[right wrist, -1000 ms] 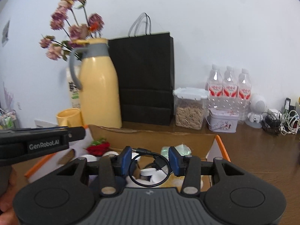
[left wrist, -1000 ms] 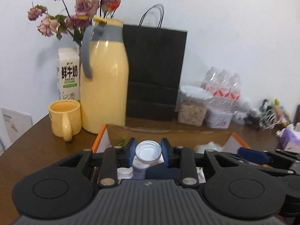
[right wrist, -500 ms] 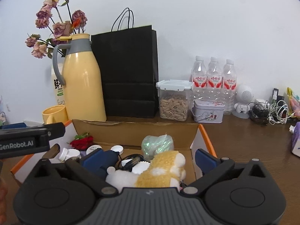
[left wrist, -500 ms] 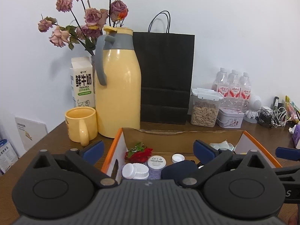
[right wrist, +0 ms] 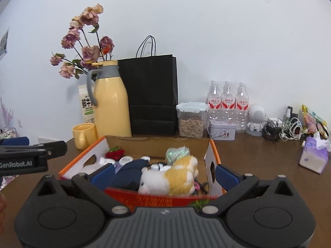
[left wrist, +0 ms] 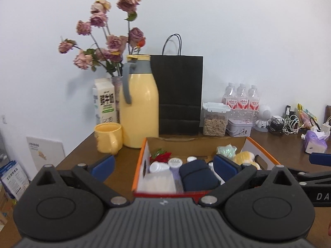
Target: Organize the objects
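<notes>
The box [left wrist: 142, 155] showed orange edges, white walls and a plain brown inside; the plush toy [right wrist: 175, 175] in it was white and yellow, the pouch [left wrist: 196, 174] navy. The jug [left wrist: 139, 107] and mug [left wrist: 108, 137] were pale yellow; the bag [left wrist: 180, 95] black; the bench [right wrist: 258, 155] dark brown.

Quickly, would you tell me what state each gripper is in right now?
Left gripper: open, holding nothing.
Right gripper: open, holding nothing.
</notes>
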